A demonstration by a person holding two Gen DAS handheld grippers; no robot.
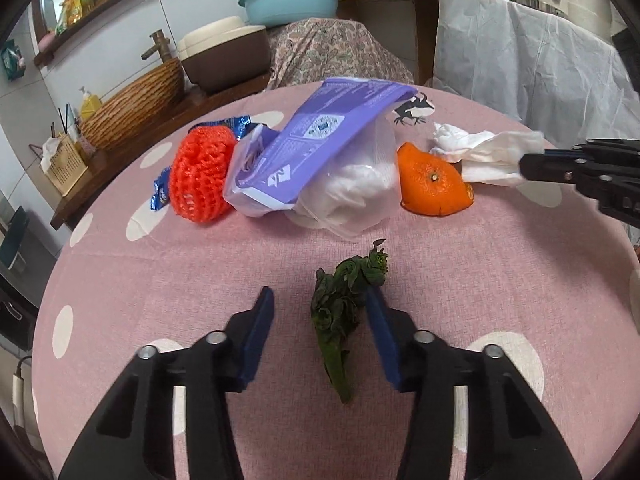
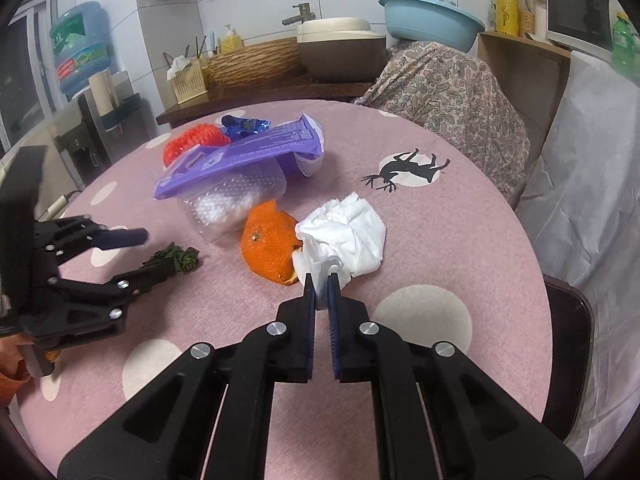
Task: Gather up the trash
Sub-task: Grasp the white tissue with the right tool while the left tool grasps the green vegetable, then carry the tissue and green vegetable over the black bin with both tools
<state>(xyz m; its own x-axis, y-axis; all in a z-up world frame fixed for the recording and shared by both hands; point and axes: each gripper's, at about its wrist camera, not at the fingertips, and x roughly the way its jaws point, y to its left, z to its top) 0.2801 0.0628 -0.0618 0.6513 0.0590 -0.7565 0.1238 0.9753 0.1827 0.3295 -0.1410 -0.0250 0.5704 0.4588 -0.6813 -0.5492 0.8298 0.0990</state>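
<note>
While the left wrist view looks straight down on the wilted greens (image 1: 340, 312) between the partly open left gripper (image 1: 320, 300), its right pad touching the leaves and its left pad clear of them, only the right wrist view shows the right gripper (image 2: 321, 280) clamped on the crumpled tissue (image 2: 348, 236) beside the orange peel (image 2: 268, 240) on the pink tabletop (image 2: 460, 208); red scrubber (image 1: 200, 172) and purple-labelled bag (image 1: 320, 152) lie further back
</note>
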